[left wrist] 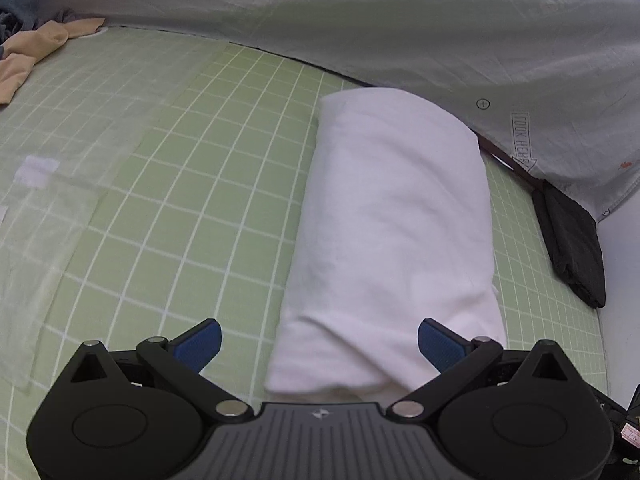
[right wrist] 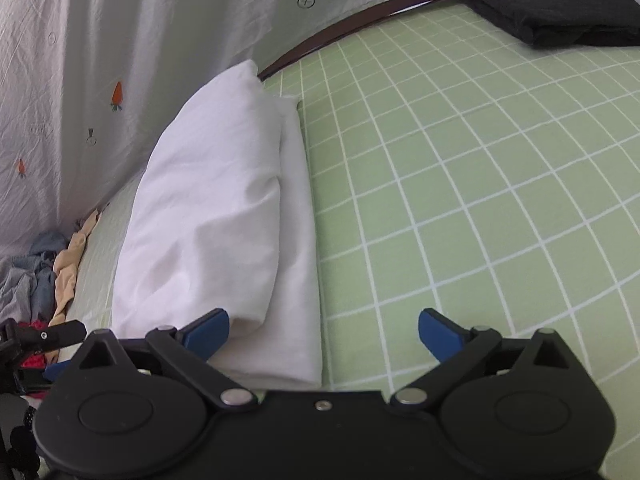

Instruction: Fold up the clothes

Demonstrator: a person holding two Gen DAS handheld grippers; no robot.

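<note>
A folded white garment (left wrist: 392, 224) lies as a thick bundle on the green checked sheet (left wrist: 200, 184). It also shows in the right wrist view (right wrist: 216, 216), folded over itself with a lower layer showing along its right edge. My left gripper (left wrist: 319, 344) is open, just above the bundle's near end, holding nothing. My right gripper (right wrist: 323, 334) is open at the bundle's near right corner, its left fingertip (right wrist: 208, 332) close to the cloth, holding nothing.
A folded black garment (left wrist: 572, 248) lies at the right edge of the sheet, and shows in the right wrist view (right wrist: 560, 12). A beige garment (left wrist: 36, 56) and a heap of grey and blue clothes (right wrist: 28, 280) lie at the left. A carrot-print sheet (left wrist: 400, 20) hangs behind.
</note>
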